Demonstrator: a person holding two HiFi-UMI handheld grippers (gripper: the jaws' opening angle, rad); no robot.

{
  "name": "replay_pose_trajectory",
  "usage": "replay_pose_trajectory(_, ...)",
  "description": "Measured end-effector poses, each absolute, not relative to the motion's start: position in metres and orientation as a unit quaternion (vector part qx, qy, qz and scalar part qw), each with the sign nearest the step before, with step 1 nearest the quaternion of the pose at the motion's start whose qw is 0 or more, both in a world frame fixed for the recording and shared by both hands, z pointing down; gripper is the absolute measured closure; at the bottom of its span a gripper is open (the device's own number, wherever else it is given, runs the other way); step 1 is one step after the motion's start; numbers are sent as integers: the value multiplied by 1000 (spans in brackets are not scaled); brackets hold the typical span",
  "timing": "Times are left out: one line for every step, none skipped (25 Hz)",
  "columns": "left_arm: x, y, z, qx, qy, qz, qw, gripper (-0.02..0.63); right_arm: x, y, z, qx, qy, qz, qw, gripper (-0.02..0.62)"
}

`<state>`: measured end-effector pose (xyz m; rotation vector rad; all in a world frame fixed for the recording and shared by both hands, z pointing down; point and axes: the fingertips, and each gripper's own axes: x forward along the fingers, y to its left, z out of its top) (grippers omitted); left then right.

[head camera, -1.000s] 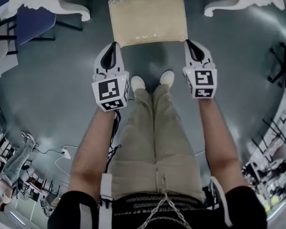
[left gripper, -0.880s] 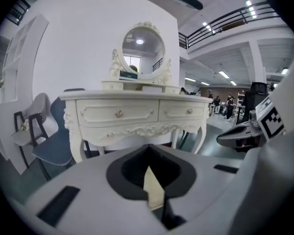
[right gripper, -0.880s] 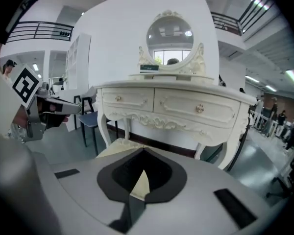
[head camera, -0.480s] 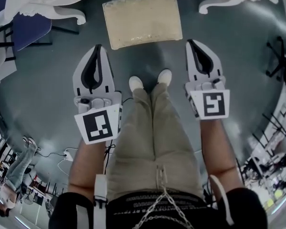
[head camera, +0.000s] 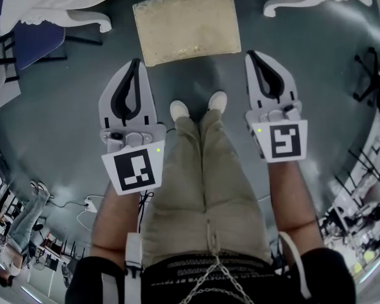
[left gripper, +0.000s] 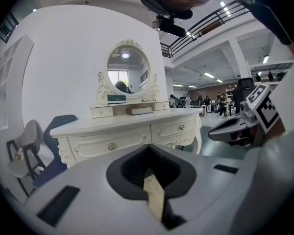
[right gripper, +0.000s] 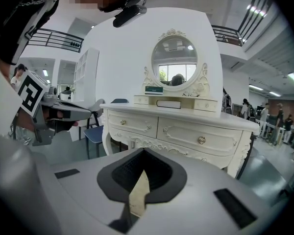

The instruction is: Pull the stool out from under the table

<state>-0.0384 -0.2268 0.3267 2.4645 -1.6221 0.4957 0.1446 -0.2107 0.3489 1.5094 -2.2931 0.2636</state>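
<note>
The stool (head camera: 185, 25), with its beige cushion, stands on the grey floor in front of the white dressing table (head camera: 63, 14), out from between the table's legs. My left gripper (head camera: 136, 62) is shut and empty, held up just short of the stool's near left corner. The right gripper (head camera: 251, 54) hangs by the near right corner, also shut and empty. Neither touches the stool. In the left gripper view a beige sliver of the stool (left gripper: 154, 199) shows below the closed jaws. The right gripper view shows the stool (right gripper: 138, 195) the same way.
The person's feet (head camera: 180, 111) stand just behind the stool. A blue chair (head camera: 31, 37) is left of the table. An oval mirror (left gripper: 128, 74) tops the dressing table (right gripper: 186, 131). A cable and power strip (head camera: 87, 202) lie on the floor at the left.
Both grippers have come away from the stool's near corners, back and up toward the person. Over the last half second they barely moved.
</note>
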Motion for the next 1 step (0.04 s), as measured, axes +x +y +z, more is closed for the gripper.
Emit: replay_pose_trajectory(-35,-226,327,822,-540,165,77,603,147,-211,348,537,-816,94,191,594)
